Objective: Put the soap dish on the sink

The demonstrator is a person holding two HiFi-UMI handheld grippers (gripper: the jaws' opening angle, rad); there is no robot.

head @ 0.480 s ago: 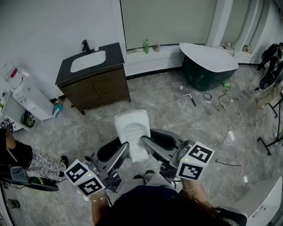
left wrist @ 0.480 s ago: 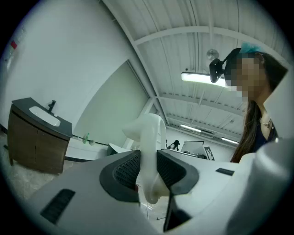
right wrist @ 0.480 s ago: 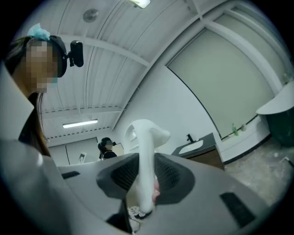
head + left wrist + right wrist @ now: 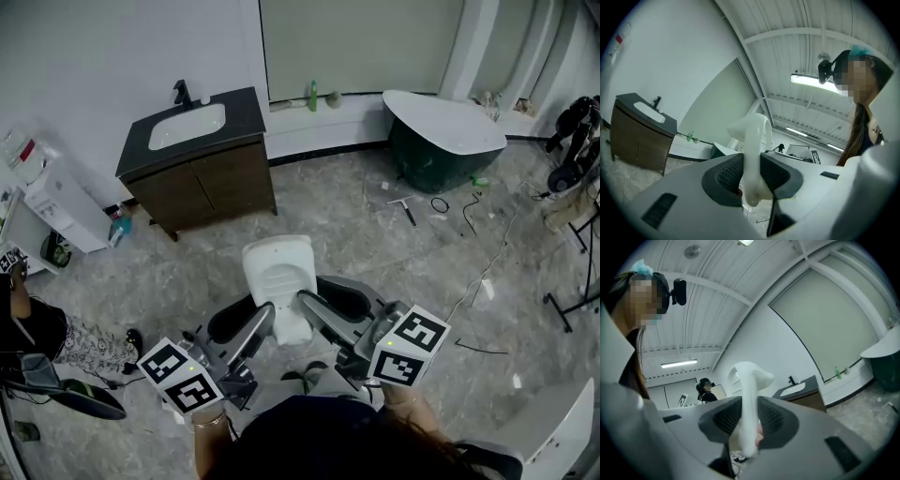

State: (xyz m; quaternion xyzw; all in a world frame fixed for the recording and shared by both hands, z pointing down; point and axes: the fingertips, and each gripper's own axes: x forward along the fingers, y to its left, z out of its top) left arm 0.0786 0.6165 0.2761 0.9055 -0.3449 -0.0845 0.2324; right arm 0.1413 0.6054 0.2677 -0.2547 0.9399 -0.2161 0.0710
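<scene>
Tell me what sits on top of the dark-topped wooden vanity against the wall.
A white oval basin is sunk into its black countertop, with a black faucet at the basin's far edge. Closed wooden doors hide the cabinet's inside.

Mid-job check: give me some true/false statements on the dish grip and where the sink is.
The left hand-held gripper and the right hand-held gripper both clamp the soap dish. True.
The soap dish rests on the sink. False: it is held over the floor, far from the sink.
The faucet is black. True.
In the head view the bathtub is left of the sink. False: it is right of it.
</scene>
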